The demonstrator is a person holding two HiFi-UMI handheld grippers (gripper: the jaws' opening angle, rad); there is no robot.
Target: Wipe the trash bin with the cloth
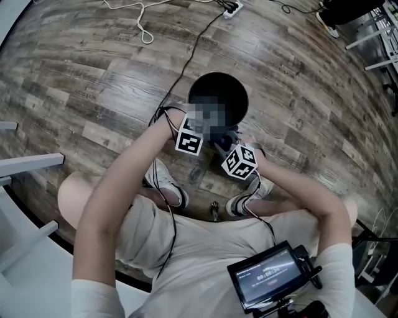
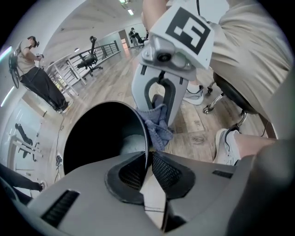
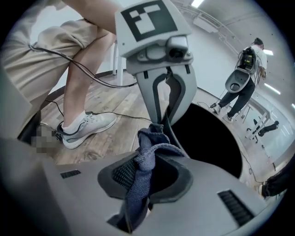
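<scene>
A black round trash bin (image 1: 217, 93) stands on the wooden floor in front of the person's feet. In the left gripper view, my left gripper (image 2: 148, 156) is shut on the bin's thin near rim (image 2: 145, 138), which runs between the pads. The bin's dark inside (image 2: 101, 138) lies to the left of it. My right gripper (image 3: 147, 161) is shut on a bunched blue cloth (image 3: 144, 154), held beside the rim just outside the bin (image 3: 207, 143). Each gripper faces the other across the rim. In the head view their marker cubes (image 1: 189, 141) (image 1: 239, 161) sit side by side at the bin's near edge.
The person's sneakers (image 1: 166, 181) (image 1: 245, 199) rest close behind the bin. Cables and a white power strip (image 1: 233, 7) lie on the floor beyond it. A small monitor (image 1: 273, 273) hangs at the person's front. A person and an office chair (image 2: 90, 60) stand far off.
</scene>
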